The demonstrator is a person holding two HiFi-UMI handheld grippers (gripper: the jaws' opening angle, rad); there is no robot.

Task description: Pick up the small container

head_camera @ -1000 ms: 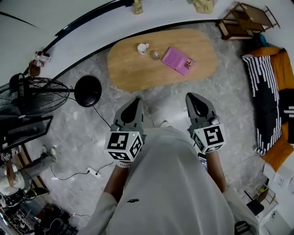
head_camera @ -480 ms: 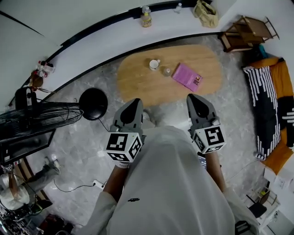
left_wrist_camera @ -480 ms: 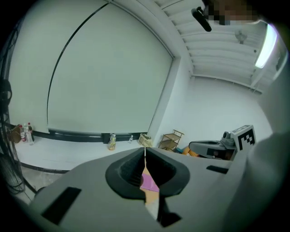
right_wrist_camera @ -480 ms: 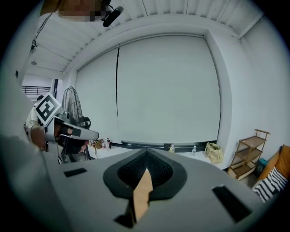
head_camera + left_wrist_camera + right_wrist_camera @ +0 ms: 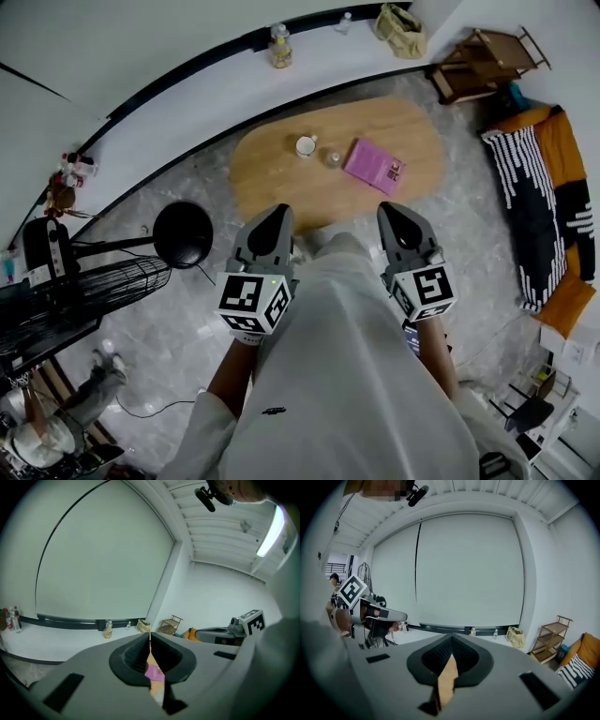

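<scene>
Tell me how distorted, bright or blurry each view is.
Head view: sharp, but fisheye bends the ledge into an arc. Left gripper view: round black border, glare from the ceiling light at upper right, near jaws soft. Right gripper view: even light, same black border, near jaws soft.

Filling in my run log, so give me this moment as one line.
stage: pick not started | left tool: shut, empty | right tool: shut, empty | small container: on table, between cup and pink book, untouched
</scene>
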